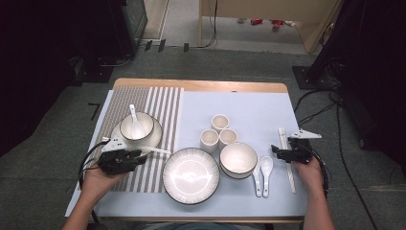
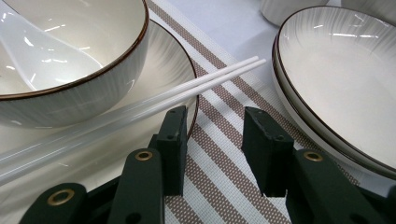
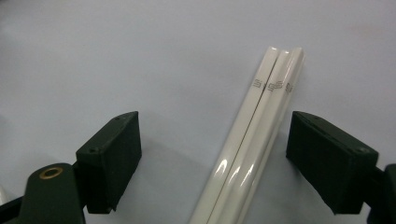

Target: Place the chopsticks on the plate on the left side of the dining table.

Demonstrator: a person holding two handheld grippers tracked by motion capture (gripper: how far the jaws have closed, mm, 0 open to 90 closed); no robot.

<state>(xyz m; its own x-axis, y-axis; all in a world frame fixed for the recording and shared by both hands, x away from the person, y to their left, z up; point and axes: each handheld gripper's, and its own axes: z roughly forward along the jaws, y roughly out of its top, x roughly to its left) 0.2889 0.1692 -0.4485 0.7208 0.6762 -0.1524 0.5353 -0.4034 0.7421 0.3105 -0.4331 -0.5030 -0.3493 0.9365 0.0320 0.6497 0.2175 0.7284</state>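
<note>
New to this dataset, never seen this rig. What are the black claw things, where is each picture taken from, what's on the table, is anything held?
No robot: a person holds a handheld two-jaw black gripper in each hand, the left gripper and the right gripper. One picture comes from a fixed camera above the table; the other two come from cameras riding on each gripper, looking along its jaws.

On the pale blue table cover lie a brown-striped woven placemat, a white brown-rimmed bowl on a plate with a white ceramic spoon in it, a large white plate, three small white cups and a second white bowl.

Nothing is held. Both grippers are open; the right one straddles a white chopstick pair without touching.
</note>
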